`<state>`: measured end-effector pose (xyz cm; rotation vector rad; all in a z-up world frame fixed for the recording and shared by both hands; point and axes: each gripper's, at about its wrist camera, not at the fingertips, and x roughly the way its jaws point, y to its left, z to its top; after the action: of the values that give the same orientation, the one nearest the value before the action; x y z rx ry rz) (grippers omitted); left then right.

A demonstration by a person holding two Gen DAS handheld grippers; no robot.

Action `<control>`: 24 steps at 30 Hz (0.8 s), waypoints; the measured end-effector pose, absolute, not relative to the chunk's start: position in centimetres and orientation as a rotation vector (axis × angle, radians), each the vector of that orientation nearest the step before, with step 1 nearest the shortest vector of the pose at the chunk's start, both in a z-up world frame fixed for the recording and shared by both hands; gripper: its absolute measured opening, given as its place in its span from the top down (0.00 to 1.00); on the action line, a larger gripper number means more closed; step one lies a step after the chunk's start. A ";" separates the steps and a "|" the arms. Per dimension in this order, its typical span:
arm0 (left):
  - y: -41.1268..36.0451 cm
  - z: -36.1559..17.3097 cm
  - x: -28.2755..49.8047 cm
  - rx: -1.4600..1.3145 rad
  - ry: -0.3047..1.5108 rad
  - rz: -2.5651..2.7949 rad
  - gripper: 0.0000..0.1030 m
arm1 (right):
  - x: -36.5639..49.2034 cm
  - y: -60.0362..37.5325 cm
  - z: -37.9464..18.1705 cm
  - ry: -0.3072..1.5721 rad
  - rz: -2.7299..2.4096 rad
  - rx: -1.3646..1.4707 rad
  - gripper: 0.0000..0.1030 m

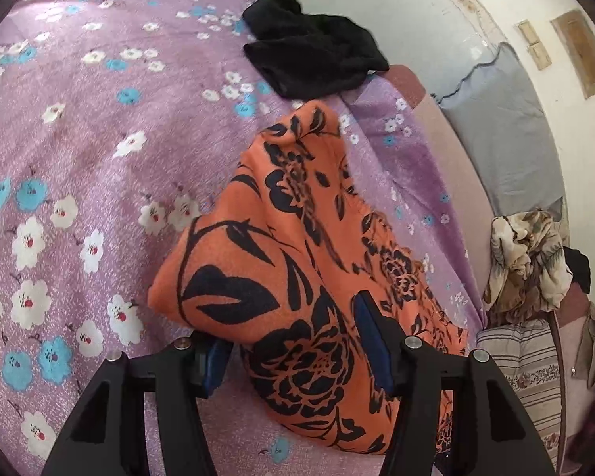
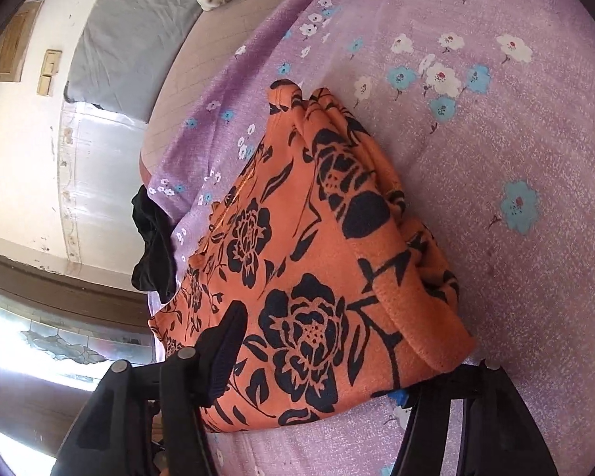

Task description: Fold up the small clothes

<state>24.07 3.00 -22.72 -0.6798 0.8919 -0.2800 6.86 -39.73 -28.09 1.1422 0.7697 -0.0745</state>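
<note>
Lying across the purple flowered bedspread (image 1: 79,150), an orange garment with a black floral print (image 1: 297,261) sits folded between both grippers.

In the left wrist view the garment fills the centre and lower middle of the frame, and the left gripper (image 1: 297,353) straddles its near end with jaws parted; whether the blue pads press the cloth is hard to tell. In the right wrist view the right gripper (image 2: 317,373) stands at the bottom edge, its dark left finger on top of the fabric, the right finger mostly hidden under the folded hem, so a grasp cannot be confirmed. A black garment (image 1: 313,55) lies apart at upper centre of the left view.
</note>
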 end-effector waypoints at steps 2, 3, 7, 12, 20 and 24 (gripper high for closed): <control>2.5 -21.4 23.6 -0.634 0.824 -0.318 0.42 | 7.0 -39.6 -28.2 0.770 -0.071 1.144 0.38; 2.2 -21.0 23.4 -0.610 0.800 -0.332 0.41 | 7.1 -39.6 -28.2 0.771 -0.070 1.142 0.38; 1.1 -22.6 24.4 -0.554 0.894 -0.296 0.23 | 7.2 -39.7 -28.3 0.770 -0.063 1.149 0.37; 1.1 -24.5 25.3 -0.577 0.964 -0.271 0.24 | 7.3 -39.7 -28.4 0.768 -0.062 1.144 0.37; 1.6 -24.8 25.6 -0.631 0.951 -0.261 0.68 | 8.6 -39.2 -28.3 0.773 -0.099 1.019 0.76; 1.4 -24.3 25.6 -0.631 0.942 -0.268 0.75 | 8.9 -37.8 -26.6 0.752 -0.146 0.857 0.84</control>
<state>25.62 1.42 -24.29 -0.6308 0.9416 -0.2679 8.91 -37.82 -26.64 0.8573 0.7517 -0.1461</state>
